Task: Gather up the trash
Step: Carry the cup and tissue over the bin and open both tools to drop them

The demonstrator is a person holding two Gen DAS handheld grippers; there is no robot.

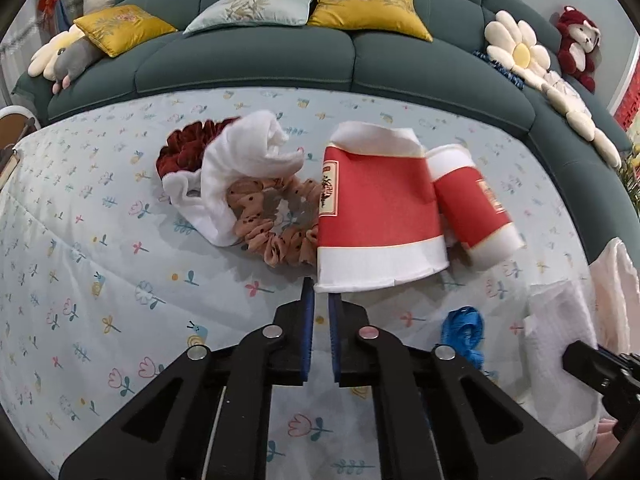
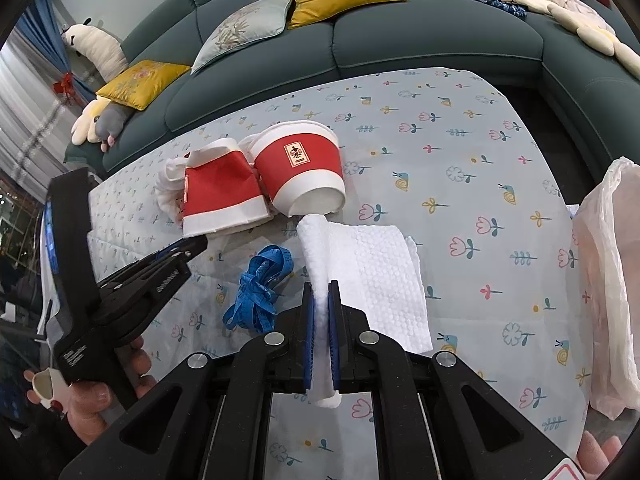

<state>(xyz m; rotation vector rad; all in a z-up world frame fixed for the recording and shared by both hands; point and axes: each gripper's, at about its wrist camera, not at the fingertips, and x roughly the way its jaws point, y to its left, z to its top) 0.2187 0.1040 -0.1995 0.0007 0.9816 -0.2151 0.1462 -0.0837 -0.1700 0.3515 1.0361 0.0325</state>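
Observation:
A flattened red-and-white paper cup lies on the flowered cloth, with a round red-and-white cup on its side to its right. My left gripper is nearly shut and empty, its tips just short of the flat cup's white rim. My right gripper is shut on a folded edge of the white paper towel, which lies in front of the round cup and flat cup. The left gripper shows in the right wrist view beside the flat cup.
A crumpled white tissue, a dark red scrunchie and a tan dotted scrunchie lie left of the cups. A blue tape lies by the towel. A pale plastic bag hangs at right. A green sofa with cushions stands behind.

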